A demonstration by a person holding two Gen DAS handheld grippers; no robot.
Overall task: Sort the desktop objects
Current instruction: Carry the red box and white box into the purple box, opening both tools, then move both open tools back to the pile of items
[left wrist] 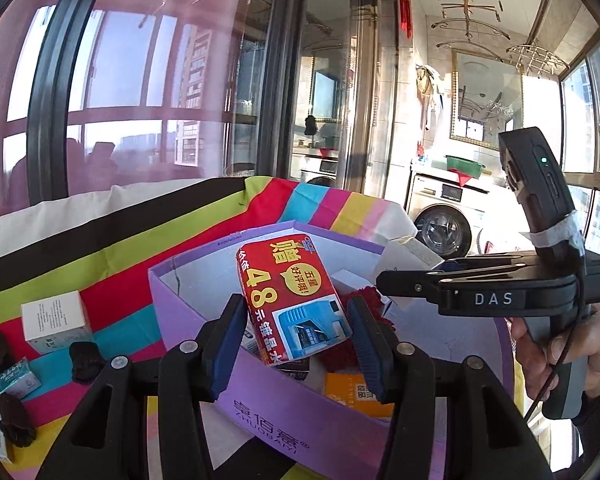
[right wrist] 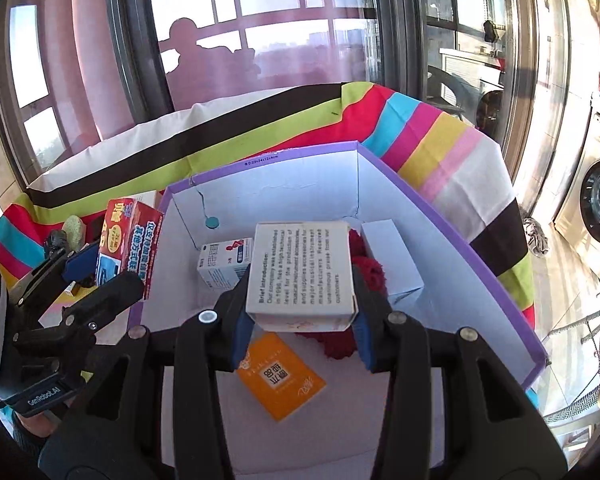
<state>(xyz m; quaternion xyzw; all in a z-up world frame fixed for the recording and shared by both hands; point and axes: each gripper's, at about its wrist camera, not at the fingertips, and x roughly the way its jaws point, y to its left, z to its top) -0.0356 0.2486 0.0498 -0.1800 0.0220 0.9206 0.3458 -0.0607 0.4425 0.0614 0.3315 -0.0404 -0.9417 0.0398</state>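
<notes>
Two grippers each clamp a carton over the purple box [right wrist: 440,216].

The left gripper [left wrist: 294,334] holds a red packet [left wrist: 294,300] between its blue pads [left wrist: 228,340], tilted above the box's near wall; in the right wrist view the same packet sits at the box's left rim. The right gripper [right wrist: 300,308] pinches a white box with printed text [right wrist: 302,274] over the box's interior. Inside lie an orange card [right wrist: 282,380], a small white-and-blue carton [right wrist: 224,260], a plain white carton [right wrist: 392,256] and a red fuzzy cloth [right wrist: 370,266]. The box stands on a striped cloth [right wrist: 420,136]. Left of it on the cloth rest another white carton [left wrist: 56,322], small teal packets [left wrist: 18,378] and dark lumps [left wrist: 84,360].
</notes>
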